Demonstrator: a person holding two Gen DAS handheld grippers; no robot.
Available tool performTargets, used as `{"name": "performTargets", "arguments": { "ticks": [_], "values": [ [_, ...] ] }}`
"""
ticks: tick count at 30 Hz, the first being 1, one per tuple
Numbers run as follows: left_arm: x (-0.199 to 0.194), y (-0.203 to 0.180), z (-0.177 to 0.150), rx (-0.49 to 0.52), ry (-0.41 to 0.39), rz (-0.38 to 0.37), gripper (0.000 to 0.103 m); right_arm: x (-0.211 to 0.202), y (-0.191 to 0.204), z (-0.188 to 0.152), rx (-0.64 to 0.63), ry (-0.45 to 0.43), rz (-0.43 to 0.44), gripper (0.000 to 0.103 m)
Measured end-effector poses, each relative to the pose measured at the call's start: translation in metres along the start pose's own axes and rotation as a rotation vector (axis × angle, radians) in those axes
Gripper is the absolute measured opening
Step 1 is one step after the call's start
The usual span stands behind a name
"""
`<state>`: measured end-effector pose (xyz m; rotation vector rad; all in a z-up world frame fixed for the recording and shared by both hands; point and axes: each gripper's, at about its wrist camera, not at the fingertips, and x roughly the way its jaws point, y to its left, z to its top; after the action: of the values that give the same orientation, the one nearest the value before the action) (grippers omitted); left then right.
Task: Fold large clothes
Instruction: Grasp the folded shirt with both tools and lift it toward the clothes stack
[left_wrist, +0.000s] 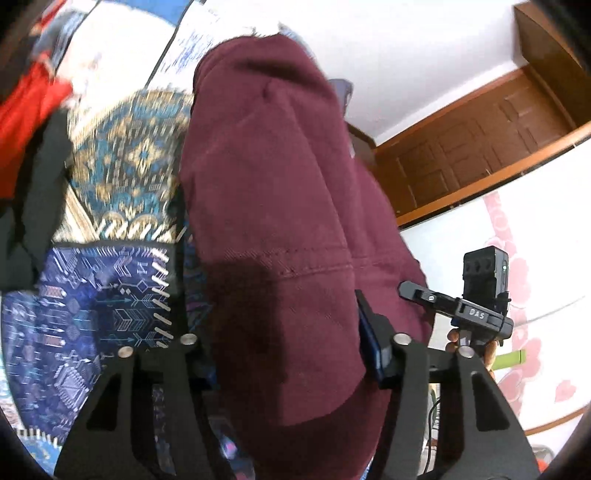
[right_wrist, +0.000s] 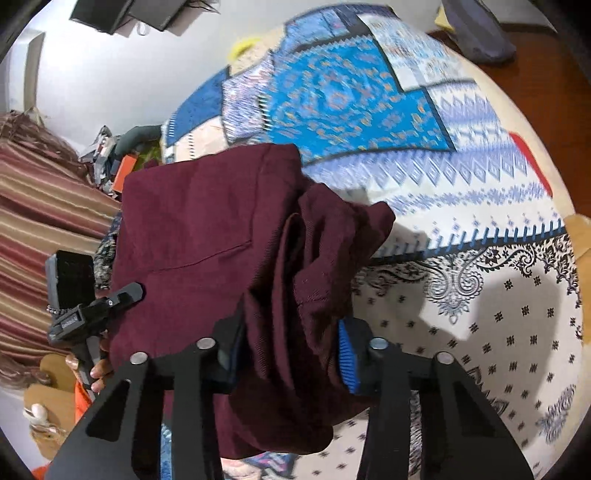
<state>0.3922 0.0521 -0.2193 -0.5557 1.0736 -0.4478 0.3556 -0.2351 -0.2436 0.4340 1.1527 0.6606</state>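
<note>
Left tool (left_wrist: 291, 354): you have it clamped on the garment (left_wrist: 273, 177).
Right tool (right_wrist: 291, 354): clamped on the garment's bunched folds.
Bedspread (right_wrist: 480, 314): at 3 o'clock.

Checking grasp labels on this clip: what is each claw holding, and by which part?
Both hold the maroon garment. The left claw grips a broad fold near a stitched seam; the right claw grips a bunched edge. Which part of the garment cannot be told.
</note>
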Motion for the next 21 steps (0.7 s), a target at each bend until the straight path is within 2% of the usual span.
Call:
{"name": "performTargets", "arguments": {
  "ticks": [7, 12, 15, 21],
  "values": [
    [-0.075, -0.019, 0.005, 0.088, -0.098, 0.002, 0.053, -0.022, 0.061, 0.010, -0.090, -0.079, 0.036, 0.033],
    [-0.138, -0.030, 0.027, 0.135, -0.196, 0.025, 0.053, -0.023, 0.128, 0.032, -0.184, -0.138, 0.075, 0.033],
    [-0.182, -0.024, 0.035, 0.169, -0.255, 0.049, 0.053, -0.010, 0.169, 0.043, -0.240, -0.165, 0.104, 0.033],
    [-0.263, 0.021, 0.057, 0.166, -0.344, 0.123, 0.053, 0.036, 0.245, 0.063, -0.305, -0.163, 0.166, 0.033]
  ]
}}
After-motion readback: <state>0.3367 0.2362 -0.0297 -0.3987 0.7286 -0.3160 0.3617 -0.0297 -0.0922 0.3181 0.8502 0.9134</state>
